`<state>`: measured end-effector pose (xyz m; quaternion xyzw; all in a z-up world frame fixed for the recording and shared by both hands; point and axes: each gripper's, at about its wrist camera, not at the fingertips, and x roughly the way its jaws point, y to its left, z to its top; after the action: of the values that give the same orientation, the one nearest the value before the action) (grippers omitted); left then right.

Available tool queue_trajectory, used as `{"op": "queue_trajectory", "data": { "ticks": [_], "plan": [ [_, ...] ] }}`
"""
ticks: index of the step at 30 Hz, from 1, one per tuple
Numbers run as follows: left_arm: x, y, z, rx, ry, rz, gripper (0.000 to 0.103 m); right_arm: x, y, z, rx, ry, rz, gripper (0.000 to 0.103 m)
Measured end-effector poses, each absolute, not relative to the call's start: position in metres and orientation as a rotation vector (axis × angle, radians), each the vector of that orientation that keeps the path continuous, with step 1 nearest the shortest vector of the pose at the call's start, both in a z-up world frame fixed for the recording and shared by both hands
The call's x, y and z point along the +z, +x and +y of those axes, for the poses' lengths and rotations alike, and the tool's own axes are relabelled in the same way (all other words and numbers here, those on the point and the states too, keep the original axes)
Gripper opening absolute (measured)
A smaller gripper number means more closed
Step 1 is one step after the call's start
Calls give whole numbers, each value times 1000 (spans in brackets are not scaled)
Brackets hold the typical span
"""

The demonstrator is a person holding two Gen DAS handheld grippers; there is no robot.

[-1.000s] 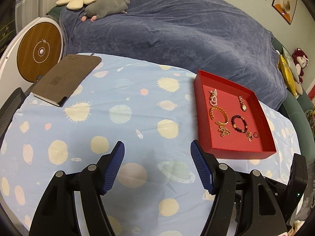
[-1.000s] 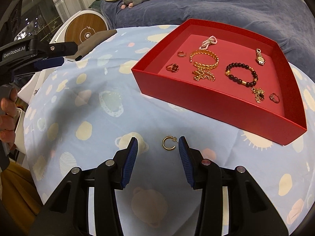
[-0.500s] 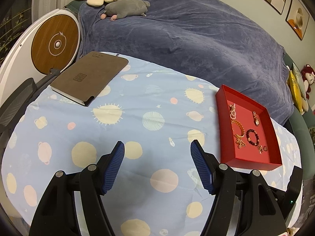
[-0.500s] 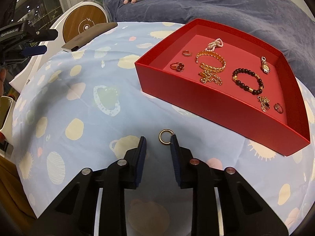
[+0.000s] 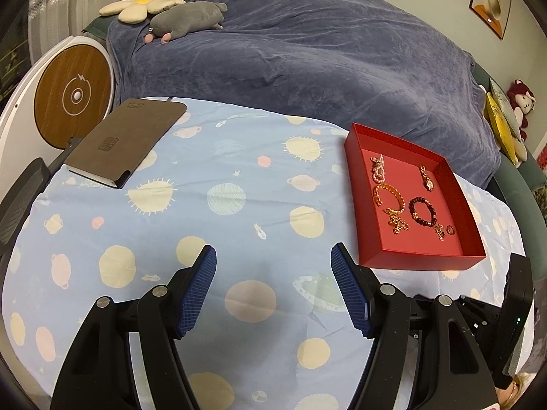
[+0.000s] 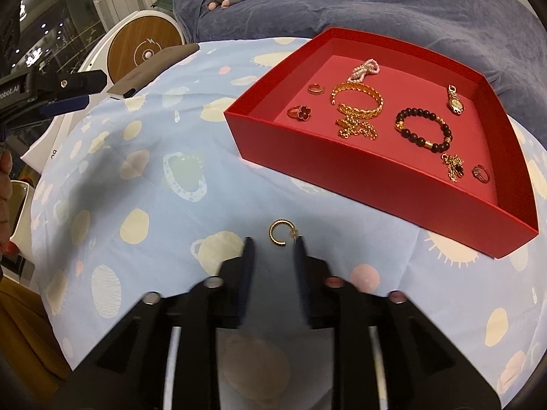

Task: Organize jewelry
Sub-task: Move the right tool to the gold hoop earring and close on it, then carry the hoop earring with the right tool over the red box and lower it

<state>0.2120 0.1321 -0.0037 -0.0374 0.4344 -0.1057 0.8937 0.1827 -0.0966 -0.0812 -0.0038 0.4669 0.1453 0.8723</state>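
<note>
**Gold hoop earring lies just ahead of the right gripper's parting jaws**

The right gripper (image 6: 272, 244) points down at the planet-print blue cloth (image 6: 160, 177), and its jaws, blurred with motion, are opening. A small open gold hoop earring (image 6: 279, 232) lies flat on the cloth just beyond the fingertips, centred on the gap between them rather than inside it. Its clasp end sits very close to the right-hand fingertip; whether the two touch cannot be told through the blur. Neither pad presses on the earring, so the gripper holds nothing.

Beyond the earring and to its right stands the red tray (image 6: 393, 184), with its near wall a short way from the hoop. On the tray's floor lie a gold bangle (image 6: 357, 100), a dark bead bracelet (image 6: 424, 130), a pink bead strand (image 6: 365, 70), a small watch (image 6: 454, 102), a flower ring (image 6: 300, 113) and other small pieces.

The left gripper (image 5: 273, 256) hangs over a bare stretch of the same cloth with its jaws standing wide apart and nothing between them. From its view the tray is ahead to the right, close to the right fingertip but apart from it. A brown notebook (image 5: 126, 143) lies at the far left corner of the cloth, well apart from the tray.
</note>
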Motion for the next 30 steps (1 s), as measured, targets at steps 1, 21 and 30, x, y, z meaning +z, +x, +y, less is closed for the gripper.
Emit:
{"op": "queue_trajectory", "data": {
  "ticks": [1,21,30],
  "plan": [
    [-4,212,130,-225,-71,901,67,-80,184,-94,306,-19,968,53],
    [-10,213,100,-275,-11,910,67,-61,181,-107,278,-4,953,18],
    [5,223,51,-309,12,866,67,2,186,-167,179,123,811,18]
  ]
}}
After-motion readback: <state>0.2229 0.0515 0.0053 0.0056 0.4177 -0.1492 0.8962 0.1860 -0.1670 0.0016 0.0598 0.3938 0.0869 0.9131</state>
